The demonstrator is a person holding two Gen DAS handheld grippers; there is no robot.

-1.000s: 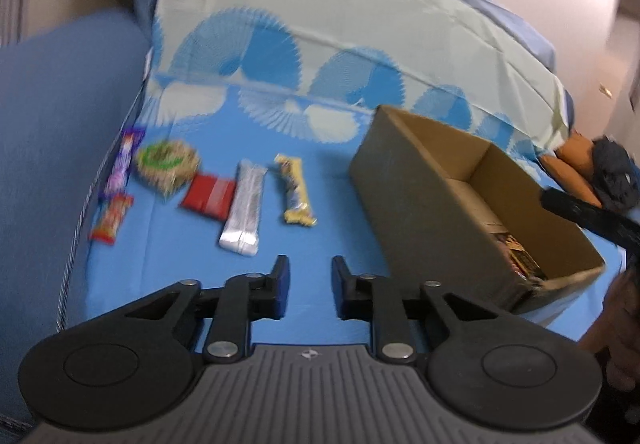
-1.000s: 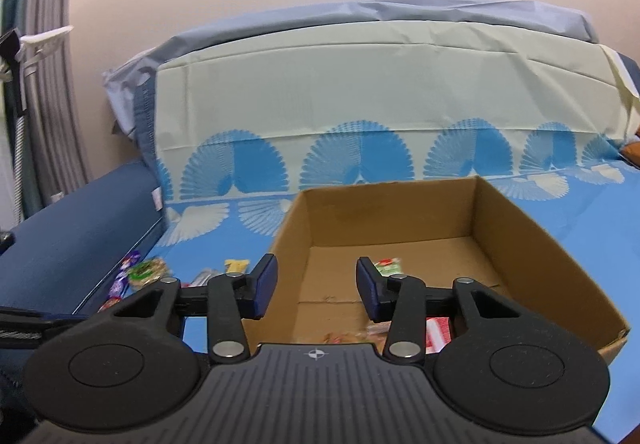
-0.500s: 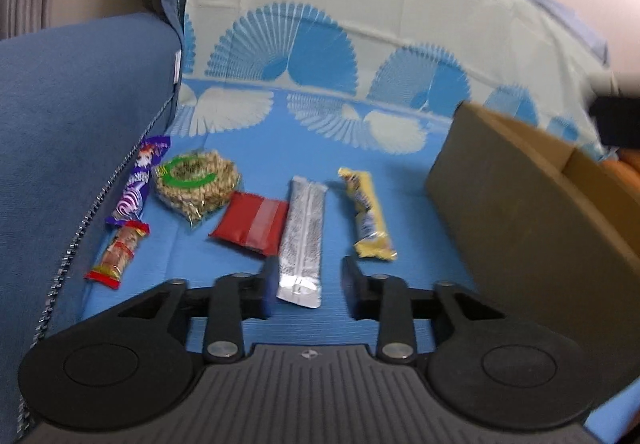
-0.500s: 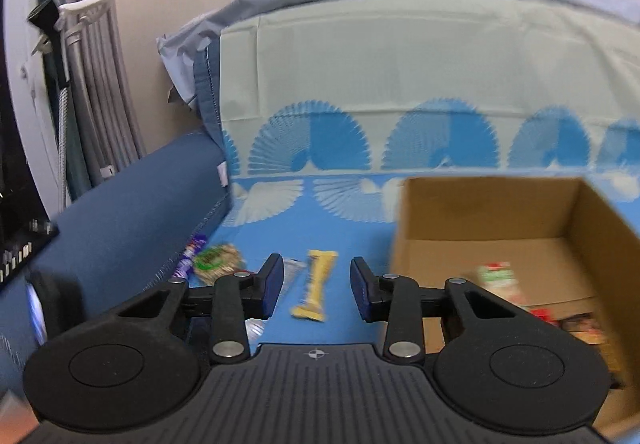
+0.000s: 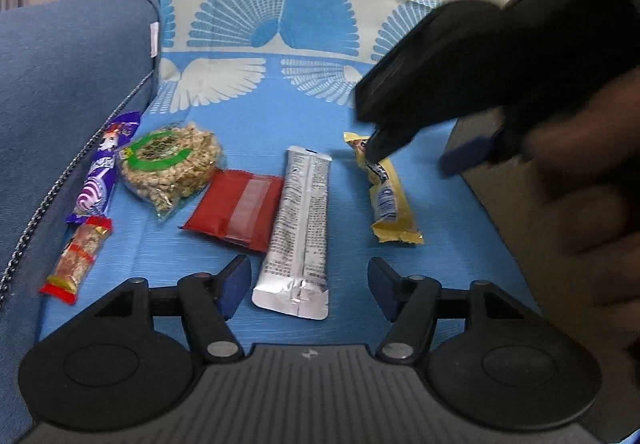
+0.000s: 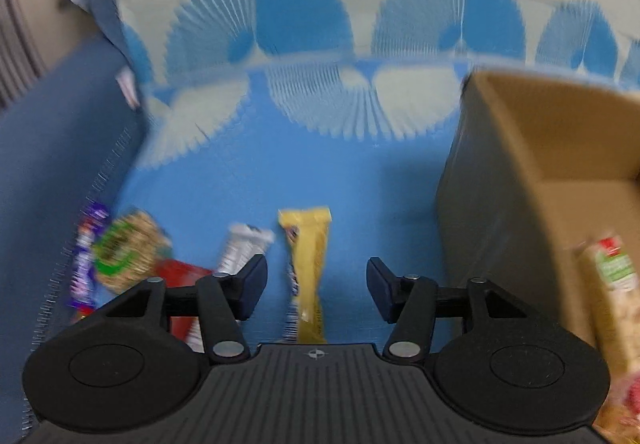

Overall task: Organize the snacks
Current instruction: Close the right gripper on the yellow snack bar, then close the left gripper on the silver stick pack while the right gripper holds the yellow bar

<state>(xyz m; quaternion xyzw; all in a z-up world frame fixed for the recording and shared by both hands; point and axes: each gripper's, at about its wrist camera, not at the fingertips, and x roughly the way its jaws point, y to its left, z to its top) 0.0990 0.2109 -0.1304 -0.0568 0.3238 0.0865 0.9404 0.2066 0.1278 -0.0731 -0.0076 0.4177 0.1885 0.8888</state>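
Both sets of fingers have just been opening, nothing gripped: left gripper [image 5: 308, 286] straddles the silver sachet [image 5: 300, 228], right gripper [image 6: 316, 286] over the yellow bar [image 6: 308, 264]. Since a second ago both swung from the cardboard box [image 6: 560, 147]; two pickups look imminent.

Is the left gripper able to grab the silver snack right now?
Probably yes. The left gripper has just been opening and is empty, the silver snack lies straight ahead of it, and nothing covers that end.

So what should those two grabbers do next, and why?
Probably lower each onto its own snack. The left gripper, whose jaws have just been opening, frames the near end of the silver packet. The right gripper, also just opening, is lined up on the yellow bar. Neither touches its snack yet.
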